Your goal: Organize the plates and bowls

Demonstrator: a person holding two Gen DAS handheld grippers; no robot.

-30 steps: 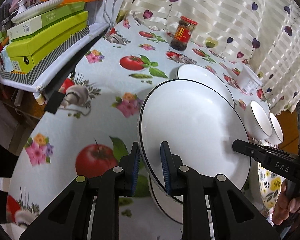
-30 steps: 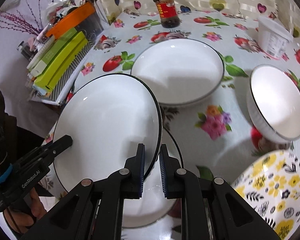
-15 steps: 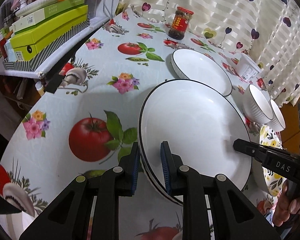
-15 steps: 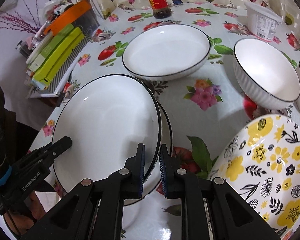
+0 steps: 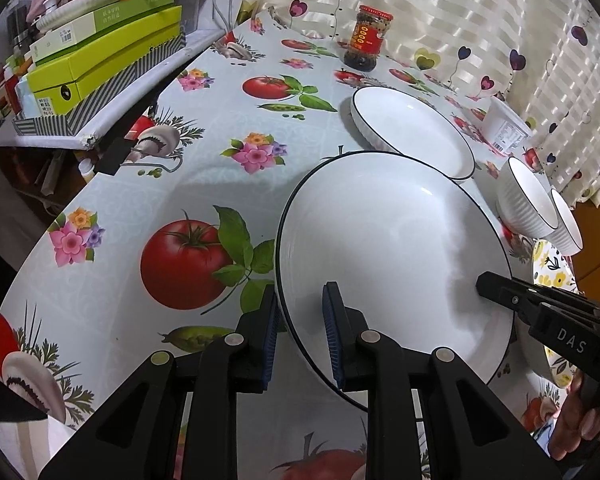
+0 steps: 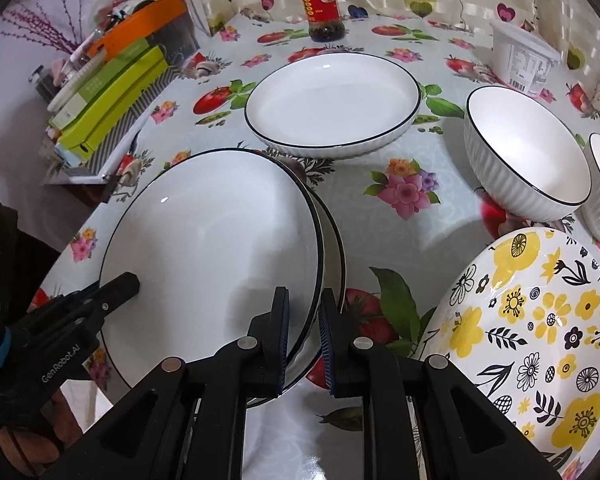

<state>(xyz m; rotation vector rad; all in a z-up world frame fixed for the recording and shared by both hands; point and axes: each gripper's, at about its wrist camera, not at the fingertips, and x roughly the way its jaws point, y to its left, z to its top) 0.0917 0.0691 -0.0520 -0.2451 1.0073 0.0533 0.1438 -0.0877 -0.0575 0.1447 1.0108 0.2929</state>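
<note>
A white black-rimmed plate rests on a second like plate at the table's near edge. My left gripper straddles its left rim with the jaws parted, not pressing. My right gripper straddles its right rim, jaws slightly parted. A third white plate lies further back. Two white ribbed bowls stand at the right. A yellow-flowered plate lies at the near right.
A red-labelled jar stands at the back by the curtain. A white lidded tub sits back right. Stacked green boxes lie on a striped tray left of the table. The tablecloth has fruit prints.
The held plate came down onto the plate beneath it. Both grippers' jaws have widened from a clamp on the rim to a loose straddle.
</note>
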